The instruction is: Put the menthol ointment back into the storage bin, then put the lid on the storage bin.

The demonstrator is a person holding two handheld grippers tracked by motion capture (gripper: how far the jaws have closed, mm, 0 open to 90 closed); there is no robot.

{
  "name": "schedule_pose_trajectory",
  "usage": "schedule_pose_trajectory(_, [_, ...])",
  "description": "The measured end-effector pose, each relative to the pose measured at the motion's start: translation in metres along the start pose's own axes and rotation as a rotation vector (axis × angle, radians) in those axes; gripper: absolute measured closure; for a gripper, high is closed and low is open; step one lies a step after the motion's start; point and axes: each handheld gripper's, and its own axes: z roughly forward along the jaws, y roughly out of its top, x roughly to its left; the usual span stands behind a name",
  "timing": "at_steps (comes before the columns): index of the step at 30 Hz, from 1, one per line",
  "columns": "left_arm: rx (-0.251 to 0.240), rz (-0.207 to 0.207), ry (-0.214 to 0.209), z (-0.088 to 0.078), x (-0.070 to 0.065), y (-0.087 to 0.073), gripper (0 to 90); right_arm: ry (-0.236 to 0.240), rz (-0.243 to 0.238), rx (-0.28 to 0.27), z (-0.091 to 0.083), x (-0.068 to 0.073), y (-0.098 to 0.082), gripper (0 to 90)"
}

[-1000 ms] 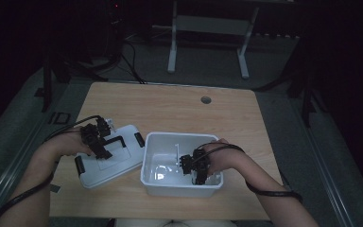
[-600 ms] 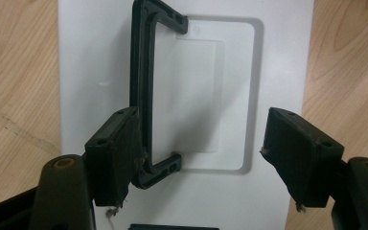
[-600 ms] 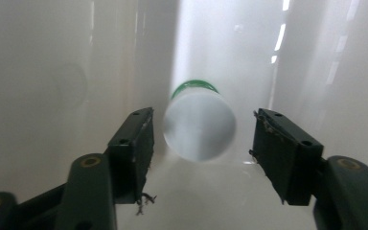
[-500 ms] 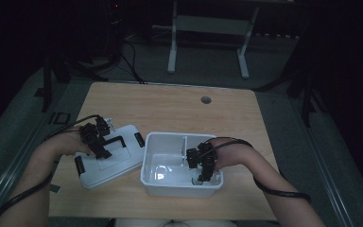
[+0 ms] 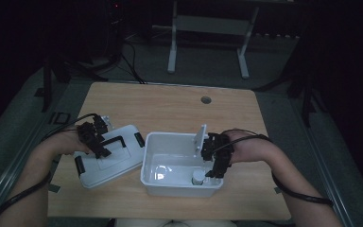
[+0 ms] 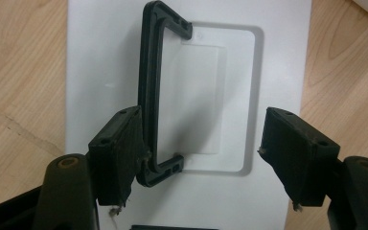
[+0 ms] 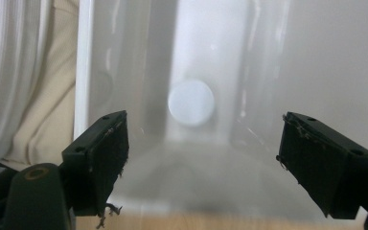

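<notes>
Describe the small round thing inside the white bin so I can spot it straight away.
Start at the wooden table and find the open white bin near its front edge, beside the lid with the black handle. In the bin's front right corner, just under the right tongs, stands a small white bottle. Its round cap marks it out; it's the one loose item there.
</notes>
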Motion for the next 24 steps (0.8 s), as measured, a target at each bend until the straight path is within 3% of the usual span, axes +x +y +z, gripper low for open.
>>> schedule_pose_trajectory(3, [-0.006,-0.003,0.002,0.001,0.0,-0.001,30.9,-0.029,0.042,0.003,-0.013,-0.002,-0.017,16.5])
schedule_pose_trajectory(7, [-0.003,-0.01,0.008,0.004,0.001,-0.002,30.8,-0.021,0.064,0.016,-0.019,-0.002,-0.036,16.5])
schedule_pose_trajectory(11, [-0.006,-0.004,-0.004,0.007,0.002,-0.002,32.0,-0.032,0.137,0.047,-0.021,0.0,-0.075,16.5])
schedule_pose_trajectory(18, [-0.011,0.032,0.017,0.007,0.002,0.002,36.7,-0.059,0.242,0.119,-0.005,-0.002,-0.122,16.5])
schedule_pose_trajectory(24, [-0.013,0.053,0.031,0.007,0.004,0.005,36.7,-0.066,0.305,0.123,0.012,-0.004,-0.146,16.5])
